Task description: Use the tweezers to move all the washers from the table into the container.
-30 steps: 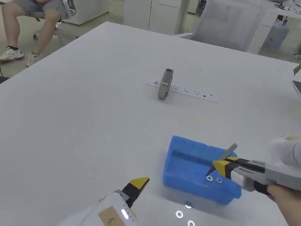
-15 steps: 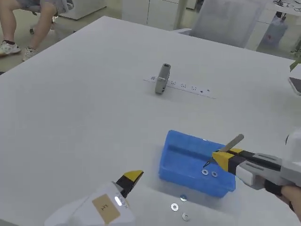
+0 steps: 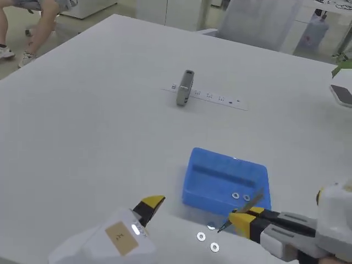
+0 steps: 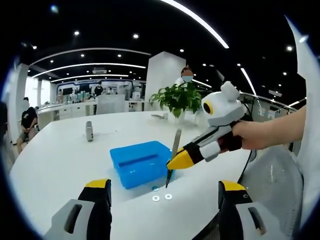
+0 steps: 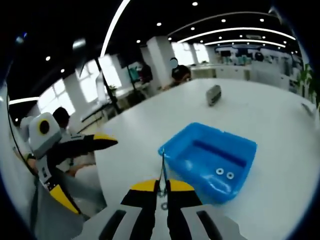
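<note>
Right gripper [image 3: 242, 219] has left the container [image 3: 193, 171], clamping tweezers [image 3: 254, 201] over 3 table washers [image 3: 201, 236]; left gripper [image 4: 165, 187] wide open, empty.

The head view looks forward and down from above the near edge of the bench [image 3: 82, 110]. It takes in the blue container [image 3: 228, 158] at middle distance, with the left gripper [image 3: 151, 204] and right gripper [image 3: 237, 219] low in the picture. The left gripper view sits low over the bench and faces along its own jaws toward the container's wall; the right gripper and its tweezers [image 3: 253, 202] enter from the right. The right gripper view looks closely over the container's near corner. All three views share the container and the grey block [image 3: 185, 88] beyond it.
</note>
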A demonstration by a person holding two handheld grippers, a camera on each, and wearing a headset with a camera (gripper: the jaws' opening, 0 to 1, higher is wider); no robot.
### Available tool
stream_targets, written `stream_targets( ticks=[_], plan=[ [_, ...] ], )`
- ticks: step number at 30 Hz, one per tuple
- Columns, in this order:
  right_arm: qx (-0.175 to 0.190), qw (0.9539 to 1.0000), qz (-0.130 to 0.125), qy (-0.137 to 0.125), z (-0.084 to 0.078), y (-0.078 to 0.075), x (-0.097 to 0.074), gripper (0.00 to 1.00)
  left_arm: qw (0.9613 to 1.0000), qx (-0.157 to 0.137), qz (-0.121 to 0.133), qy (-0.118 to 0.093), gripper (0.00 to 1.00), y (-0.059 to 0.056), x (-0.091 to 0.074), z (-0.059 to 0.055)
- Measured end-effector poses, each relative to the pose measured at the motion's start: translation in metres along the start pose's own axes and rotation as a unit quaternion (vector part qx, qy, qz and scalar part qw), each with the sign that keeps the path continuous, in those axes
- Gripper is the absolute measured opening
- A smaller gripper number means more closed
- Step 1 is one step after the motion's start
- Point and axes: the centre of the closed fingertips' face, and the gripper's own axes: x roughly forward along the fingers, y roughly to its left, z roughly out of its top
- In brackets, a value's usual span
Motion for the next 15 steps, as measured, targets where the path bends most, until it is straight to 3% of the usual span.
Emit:
stream_targets(
  ticks=[4,10,14,15],
  plan=[
    [0.009,0.9998,0.003,0.017,-0.016,0.001,0.006,0.03,1.0000,-0.003,0.003,-0.001,0.90,0.002,-0.001,0.000],
    [0.009,0.9997,0.004,0.021,-0.022,0.002,0.008,0.03,1.0000,-0.004,0.008,0.000,0.89,0.004,-0.001,0.000],
    [-0.027,0.9993,0.012,0.021,-0.024,0.008,0.008,0.04,0.9999,-0.005,0.011,-0.007,0.91,0.005,-0.001,0.003],
    [-0.056,0.9980,0.013,0.027,-0.025,0.010,0.008,0.04,0.9999,-0.005,0.013,-0.006,0.91,0.006,-0.001,0.002]
  ],
)
